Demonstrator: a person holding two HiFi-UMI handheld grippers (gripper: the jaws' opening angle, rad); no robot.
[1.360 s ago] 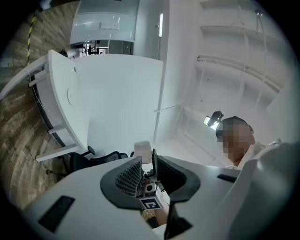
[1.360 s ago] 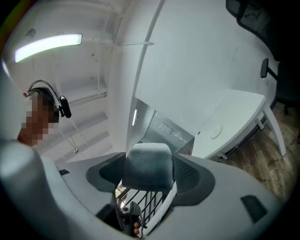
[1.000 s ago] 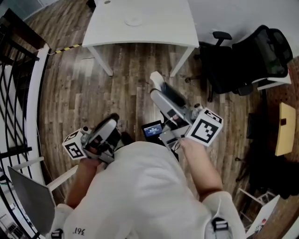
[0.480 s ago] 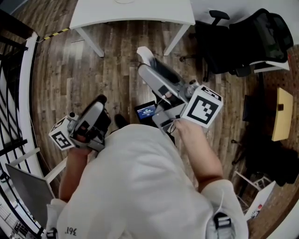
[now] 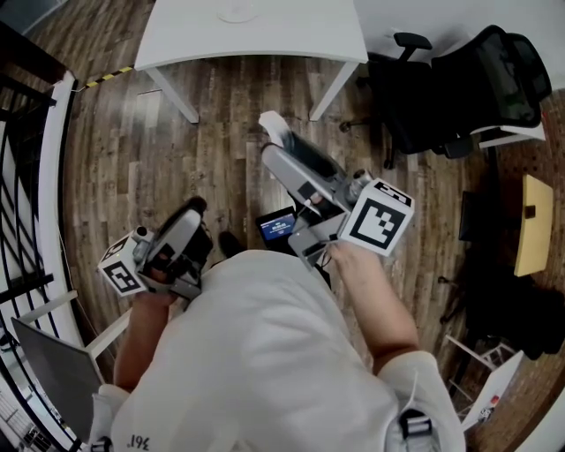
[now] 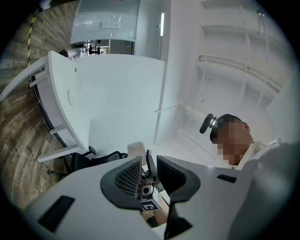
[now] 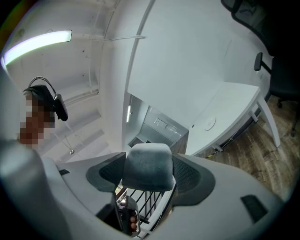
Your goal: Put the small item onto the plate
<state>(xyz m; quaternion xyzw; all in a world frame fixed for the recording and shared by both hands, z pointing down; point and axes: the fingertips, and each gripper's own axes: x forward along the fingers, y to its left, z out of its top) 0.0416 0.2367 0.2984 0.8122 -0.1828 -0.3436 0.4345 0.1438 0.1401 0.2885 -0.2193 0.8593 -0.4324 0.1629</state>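
Observation:
The white table stands at the top of the head view, well away from me, with the pale round plate on its far part. My right gripper points toward it, shut on a small grey-white block. In the right gripper view the block fills the gap between the jaws, and the plate shows on the table beyond. My left gripper hangs low at the left over the floor. Its jaws stand a narrow gap apart with nothing between them.
Black office chairs stand right of the table. A dark railing runs down the left side, over the wooden floor. A small wooden desk sits at the far right. A white chair is at the lower left.
The head view has shifted, so the table sits nearer the top edge than a second ago. Both grippers keep much the same pose, and the right one still holds the block.

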